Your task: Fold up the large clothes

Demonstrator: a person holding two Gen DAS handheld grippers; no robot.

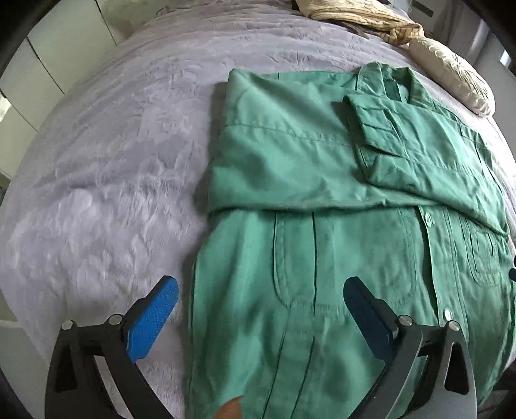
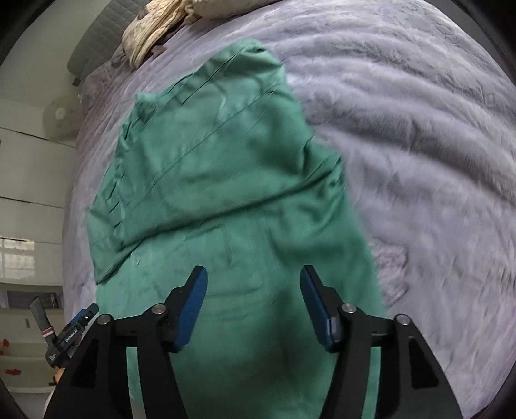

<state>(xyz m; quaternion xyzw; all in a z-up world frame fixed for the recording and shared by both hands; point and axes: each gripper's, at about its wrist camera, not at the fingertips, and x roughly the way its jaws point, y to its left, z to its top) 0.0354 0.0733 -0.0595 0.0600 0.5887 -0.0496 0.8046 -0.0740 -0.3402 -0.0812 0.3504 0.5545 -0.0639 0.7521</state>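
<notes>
**Shirt half folded, more folds to come**

On the bed [image 1: 106, 135] the green shirt [image 1: 322, 167] lies with sleeves folded across its chest — hem unfolded. Left gripper [image 1: 261, 290] gapes wide, right gripper [image 2: 253, 283] stands open, both empty above the cloth

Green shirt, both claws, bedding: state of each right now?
Green shirt: lies flat on the bed, buttoned, sleeves folded across the chest, lower half not yet folded.
Left claw: open, empty, above the shirt's edge.
Right claw: open, empty, above the shirt.
Purple blanket: spread under the shirt.
Beige cloth: crumpled by the pillow.
</notes>
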